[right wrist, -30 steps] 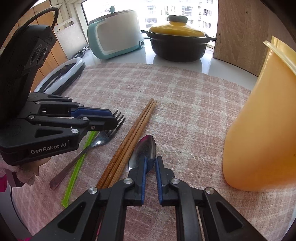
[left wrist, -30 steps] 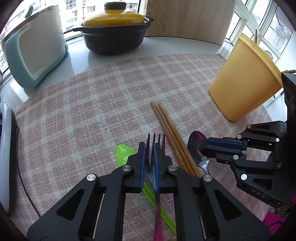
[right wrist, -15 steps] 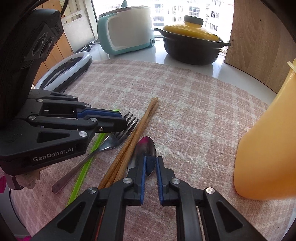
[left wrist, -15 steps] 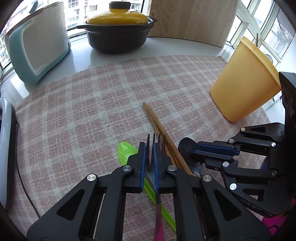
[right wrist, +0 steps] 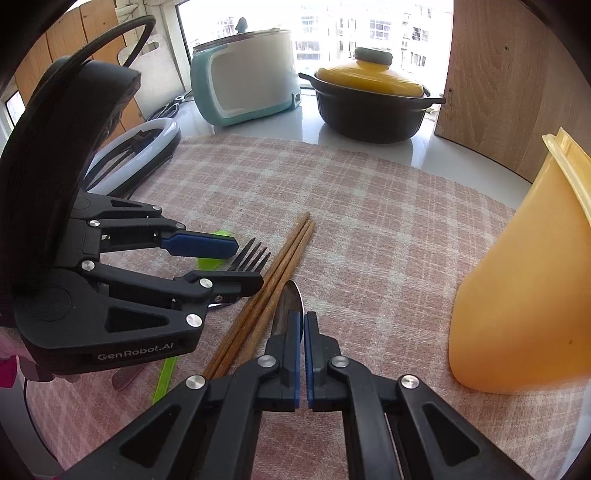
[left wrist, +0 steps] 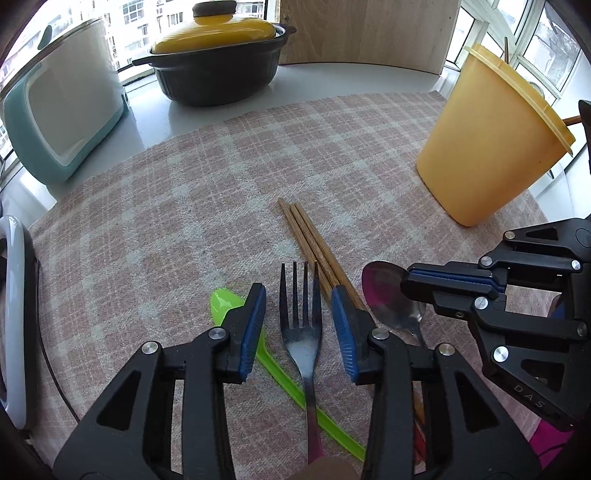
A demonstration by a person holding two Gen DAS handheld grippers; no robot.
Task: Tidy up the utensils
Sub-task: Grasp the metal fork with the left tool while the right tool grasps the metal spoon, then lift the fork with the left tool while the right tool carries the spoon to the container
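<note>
A metal fork (left wrist: 301,325) lies flat on the checked cloth between the open fingers of my left gripper (left wrist: 298,310), which no longer grips it. A green plastic spoon (left wrist: 225,302) lies under its left finger, and wooden chopsticks (left wrist: 306,236) lie just right of the fork. My right gripper (right wrist: 302,321) is shut on a metal spoon (right wrist: 290,295), whose bowl sticks out past the fingertips beside the chopsticks (right wrist: 288,254). In the left wrist view the spoon (left wrist: 384,288) is held by the right gripper (left wrist: 413,280). An orange plastic cup (left wrist: 491,136) stands at the right.
A black pot with a yellow lid (left wrist: 218,59) and a teal-white cooker (left wrist: 62,110) stand at the back. A wooden board (left wrist: 369,29) leans behind. A white ring-shaped device (right wrist: 136,155) lies at the cloth's left edge. The orange cup (right wrist: 528,288) is close to my right gripper.
My left gripper has opened and let go of the fork, which now lies on the cloth. My right gripper stays shut on the metal spoon.
</note>
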